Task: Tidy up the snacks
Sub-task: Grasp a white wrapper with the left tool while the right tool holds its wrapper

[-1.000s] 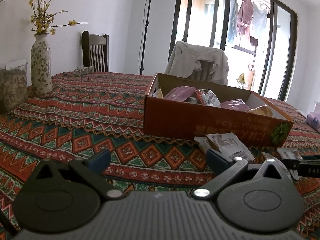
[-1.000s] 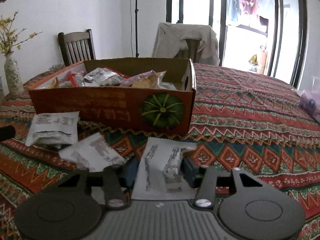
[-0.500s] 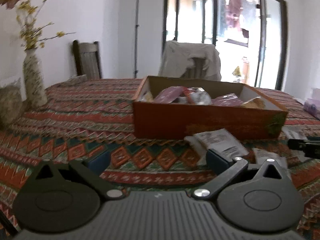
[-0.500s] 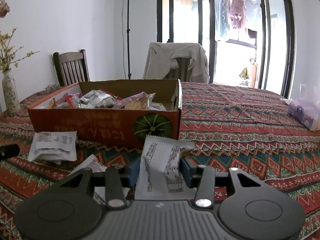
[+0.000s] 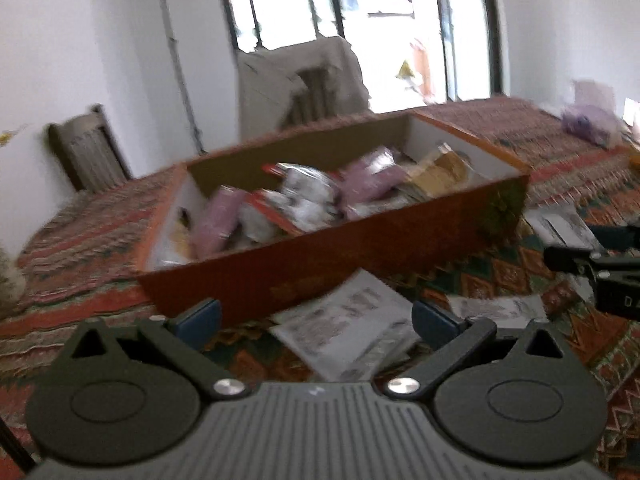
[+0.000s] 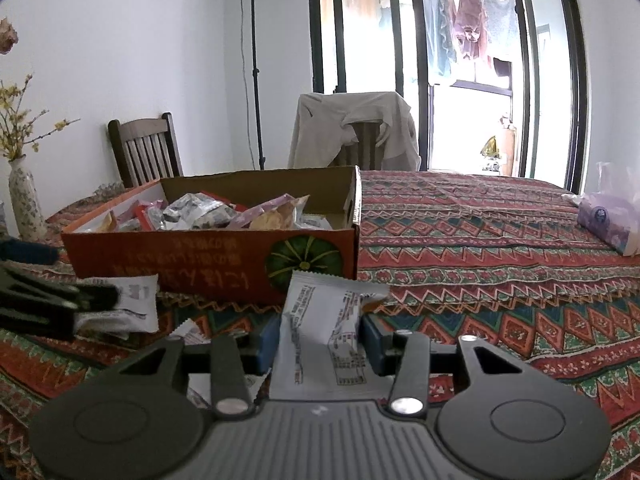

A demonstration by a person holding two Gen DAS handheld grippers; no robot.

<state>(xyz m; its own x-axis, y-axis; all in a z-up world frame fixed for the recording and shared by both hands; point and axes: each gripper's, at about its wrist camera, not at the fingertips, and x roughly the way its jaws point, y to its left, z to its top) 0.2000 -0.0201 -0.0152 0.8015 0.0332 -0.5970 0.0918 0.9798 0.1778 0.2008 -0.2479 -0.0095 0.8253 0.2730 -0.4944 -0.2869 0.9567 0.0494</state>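
An orange cardboard box (image 6: 208, 256) with a green pumpkin print holds several snack packets (image 6: 208, 212) on the patterned tablecloth. My right gripper (image 6: 322, 340) is shut on a white snack packet (image 6: 316, 344), held upright just in front of the box's right corner. The left wrist view is blurred and tilted. In it my left gripper (image 5: 316, 318) stands open over another white packet (image 5: 352, 320) that lies flat before the box (image 5: 360, 256), with its pads apart from the packet. The left gripper's dark fingers (image 6: 44, 300) show at the left edge of the right wrist view, above that packet (image 6: 138, 304).
More white packets (image 5: 496, 308) lie on the cloth (image 6: 480, 280) between the two grippers. A flowered vase (image 6: 24, 204) stands far left and a purple tissue pack (image 6: 608, 220) far right. Behind the table are a wooden chair (image 6: 144, 152) and a cloth-draped chair (image 6: 356, 136).
My left gripper has swung right toward the box and rolled, so the white packet now lies between its open fingers. The right gripper keeps its grip and has tipped up slightly.
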